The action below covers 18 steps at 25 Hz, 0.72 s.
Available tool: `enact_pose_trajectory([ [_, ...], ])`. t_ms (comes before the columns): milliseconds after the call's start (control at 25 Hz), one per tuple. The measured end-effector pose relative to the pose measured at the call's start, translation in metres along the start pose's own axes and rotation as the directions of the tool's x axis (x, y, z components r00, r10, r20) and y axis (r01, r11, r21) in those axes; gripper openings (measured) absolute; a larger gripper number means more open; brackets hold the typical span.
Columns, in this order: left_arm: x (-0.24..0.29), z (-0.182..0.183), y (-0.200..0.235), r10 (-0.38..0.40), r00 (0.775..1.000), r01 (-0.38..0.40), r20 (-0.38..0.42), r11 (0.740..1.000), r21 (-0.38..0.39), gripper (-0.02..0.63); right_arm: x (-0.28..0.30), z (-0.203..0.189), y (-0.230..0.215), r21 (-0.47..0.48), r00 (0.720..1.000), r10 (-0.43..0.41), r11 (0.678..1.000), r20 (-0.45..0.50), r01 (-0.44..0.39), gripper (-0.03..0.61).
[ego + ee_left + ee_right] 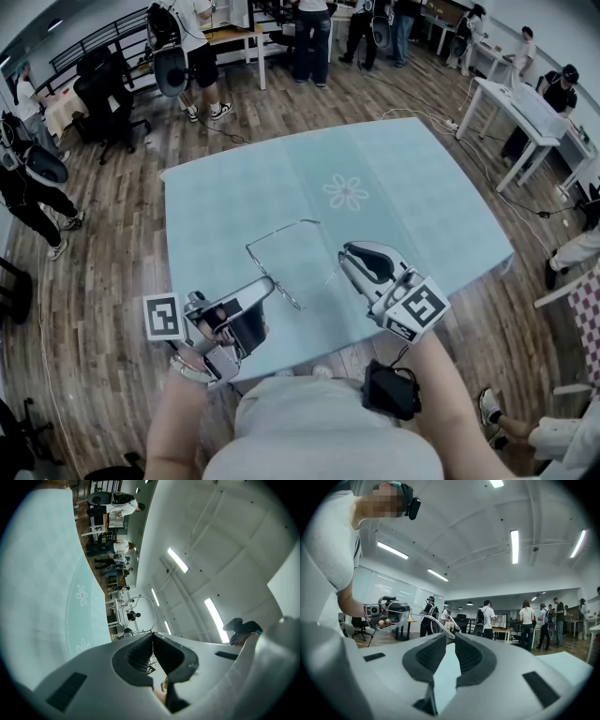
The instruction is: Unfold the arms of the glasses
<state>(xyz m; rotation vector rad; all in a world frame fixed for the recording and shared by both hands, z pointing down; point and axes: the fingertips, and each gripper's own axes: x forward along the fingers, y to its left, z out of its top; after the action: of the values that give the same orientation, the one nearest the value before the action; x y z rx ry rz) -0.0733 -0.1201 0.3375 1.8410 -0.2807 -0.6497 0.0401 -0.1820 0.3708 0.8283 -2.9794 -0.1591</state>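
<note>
Thin wire-rimmed glasses (279, 232) hang in the air above the light blue tablecloth (403, 159), stretched between my two grippers. My left gripper (270, 284) comes in from the lower left and is shut on the front frame; in the left gripper view a round lens rim (140, 596) stands just past its closed tips (152, 635). From the right, my right gripper (344, 251) meets one arm of the glasses. In the right gripper view that arm (426, 618) runs from the left gripper (382, 613) to the narrow gap at the right gripper's tips (449, 633), which pinch its end.
The cloth has a white flower print (346, 192) in the middle. White desks (525, 108) stand at the right, black office chairs (103, 89) at the back left, and several people stand on the wooden floor beyond the table.
</note>
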Motion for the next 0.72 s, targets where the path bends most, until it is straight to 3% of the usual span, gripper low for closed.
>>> enact_pose_trajectory([
  [480,-0.005,0.015,0.01,0.066,0.993,-0.074,0.102,0.995,0.069,0.011,-0.01,-0.003,-0.003,0.0,1.0,-0.02,1.0,-0.009,0.02,0.058],
  [720,-0.001,0.016,0.012,0.062,0.994,-0.069,0.092,0.994,0.082,0.011,-0.01,-0.008,-0.005,0.005,0.999,-0.037,0.999,-0.028,0.037,0.058],
])
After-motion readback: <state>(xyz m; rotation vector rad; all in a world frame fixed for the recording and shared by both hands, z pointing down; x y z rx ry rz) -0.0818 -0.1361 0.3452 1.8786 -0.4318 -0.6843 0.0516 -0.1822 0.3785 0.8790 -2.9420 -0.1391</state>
